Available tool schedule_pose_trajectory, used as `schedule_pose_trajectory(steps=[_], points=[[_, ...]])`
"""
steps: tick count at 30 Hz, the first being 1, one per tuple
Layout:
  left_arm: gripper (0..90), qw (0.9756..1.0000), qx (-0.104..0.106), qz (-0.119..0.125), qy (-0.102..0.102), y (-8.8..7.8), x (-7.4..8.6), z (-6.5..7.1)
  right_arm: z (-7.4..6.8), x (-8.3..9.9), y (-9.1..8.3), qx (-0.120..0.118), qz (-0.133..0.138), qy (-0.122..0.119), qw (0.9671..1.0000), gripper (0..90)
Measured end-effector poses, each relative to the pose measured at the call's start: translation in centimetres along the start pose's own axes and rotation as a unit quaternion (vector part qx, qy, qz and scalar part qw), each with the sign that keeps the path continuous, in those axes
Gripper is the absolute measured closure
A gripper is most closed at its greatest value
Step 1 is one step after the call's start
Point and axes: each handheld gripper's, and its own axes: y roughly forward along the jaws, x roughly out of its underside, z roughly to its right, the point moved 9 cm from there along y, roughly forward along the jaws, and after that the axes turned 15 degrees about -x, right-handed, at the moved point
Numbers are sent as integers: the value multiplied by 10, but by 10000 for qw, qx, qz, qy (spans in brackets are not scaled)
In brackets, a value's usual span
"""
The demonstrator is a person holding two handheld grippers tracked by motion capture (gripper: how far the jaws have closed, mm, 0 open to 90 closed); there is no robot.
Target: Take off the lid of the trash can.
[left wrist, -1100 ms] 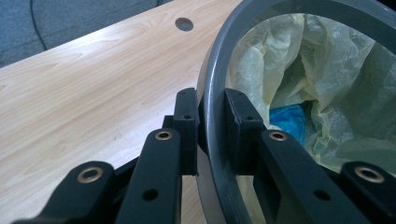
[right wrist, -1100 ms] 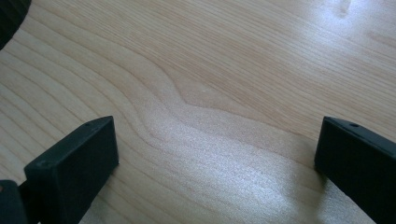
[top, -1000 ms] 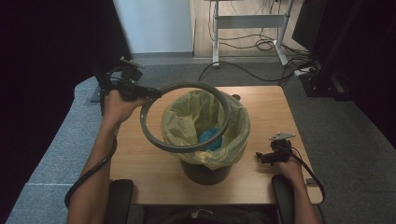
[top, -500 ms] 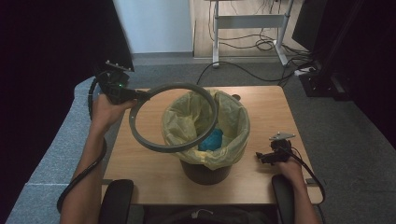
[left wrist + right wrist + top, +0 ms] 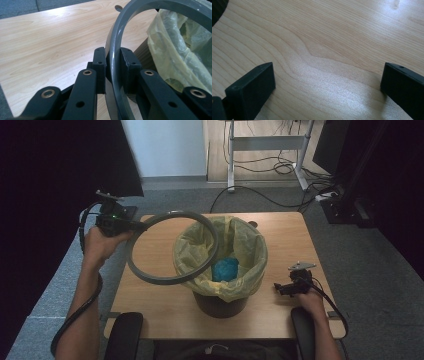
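Grey ring lifted off the lined bin and carried to the left

The wooden table (image 5: 165,310) bears a dark bin (image 5: 220,304) with a yellow bag (image 5: 250,270) folded over its rim, a blue object (image 5: 225,268) inside. The grey ring (image 5: 150,276) hangs tilted over the bin's left edge and the table's left side, apart from the bag. The left gripper (image 5: 113,63) pinches the ring's band between its pads at the far-left part. It seems the removal step is in hand; the next move calls for laying the ring flat on the free table to the left (without catching the bag). The right gripper (image 5: 328,80) rests spread on the table at the near right.
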Motion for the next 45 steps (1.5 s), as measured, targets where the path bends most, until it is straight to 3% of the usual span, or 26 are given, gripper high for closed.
schedule_pose_trajectory(steps=[32,45], points=[[758,9975,-279,96,-639,-27,40,-62,0,0,0,0,1,4,10000,0],[759,9959,-452,148,-772,-39,50,-80,0,0,0,0,1,3,10000,0]])
